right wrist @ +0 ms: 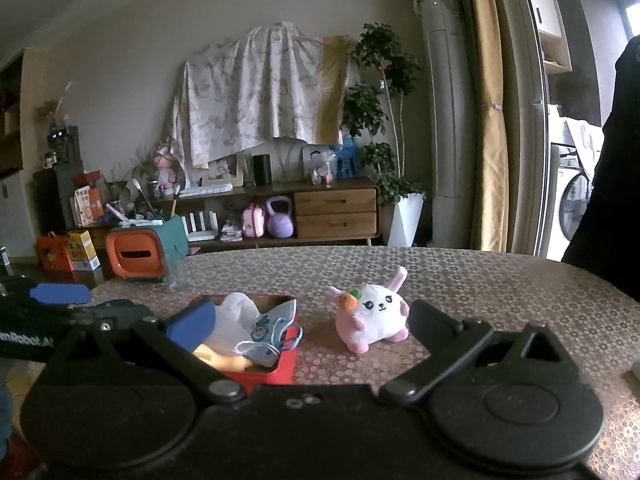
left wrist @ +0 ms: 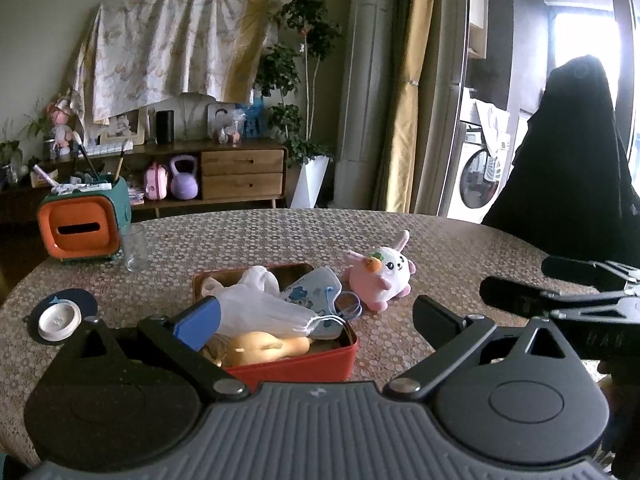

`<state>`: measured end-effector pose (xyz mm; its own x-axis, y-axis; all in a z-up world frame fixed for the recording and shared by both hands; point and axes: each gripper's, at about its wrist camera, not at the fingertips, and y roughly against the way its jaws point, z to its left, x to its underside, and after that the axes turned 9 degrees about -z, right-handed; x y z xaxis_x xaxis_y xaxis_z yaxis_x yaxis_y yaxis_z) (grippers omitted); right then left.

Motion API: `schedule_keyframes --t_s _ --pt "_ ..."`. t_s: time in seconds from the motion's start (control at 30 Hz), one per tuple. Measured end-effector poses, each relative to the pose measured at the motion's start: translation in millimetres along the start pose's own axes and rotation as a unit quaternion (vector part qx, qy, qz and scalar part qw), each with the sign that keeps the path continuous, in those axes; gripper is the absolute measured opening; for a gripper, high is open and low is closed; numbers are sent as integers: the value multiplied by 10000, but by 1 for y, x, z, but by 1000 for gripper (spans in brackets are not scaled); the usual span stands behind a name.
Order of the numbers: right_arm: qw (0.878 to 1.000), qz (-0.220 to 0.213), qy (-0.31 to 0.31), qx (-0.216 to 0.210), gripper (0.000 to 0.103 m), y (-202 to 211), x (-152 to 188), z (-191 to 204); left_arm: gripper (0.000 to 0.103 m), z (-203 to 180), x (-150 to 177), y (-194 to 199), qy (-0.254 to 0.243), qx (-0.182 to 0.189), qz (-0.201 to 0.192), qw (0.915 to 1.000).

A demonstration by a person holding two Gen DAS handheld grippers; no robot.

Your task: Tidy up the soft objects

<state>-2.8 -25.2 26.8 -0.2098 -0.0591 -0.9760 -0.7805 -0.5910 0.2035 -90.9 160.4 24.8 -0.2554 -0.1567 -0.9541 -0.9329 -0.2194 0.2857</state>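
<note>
Your left gripper (left wrist: pixel 318 314) and right gripper (right wrist: pixel 310 320) both gape wide, holding nothing, over one red box (left wrist: pixel 296 364) packed with soft things, one plush rabbit (right wrist: pixel 370 314) just beside it on the table (right wrist: pixel 500 288); only your left view shows one glass (left wrist: pixel 134 247).

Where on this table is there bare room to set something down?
Free: the wide stretch of table behind and right of the plush bunny, and the middle between the glass and the red box. Crowded: the box itself, heaped with soft things, and the strip between it and the bunny.
</note>
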Motion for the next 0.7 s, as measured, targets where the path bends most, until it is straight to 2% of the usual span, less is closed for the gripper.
schedule_keyframes --t_s 0.7 --pt "9998 97 63 -148 103 1 2 7 103 1 1 2 67 -82 -32 9999"
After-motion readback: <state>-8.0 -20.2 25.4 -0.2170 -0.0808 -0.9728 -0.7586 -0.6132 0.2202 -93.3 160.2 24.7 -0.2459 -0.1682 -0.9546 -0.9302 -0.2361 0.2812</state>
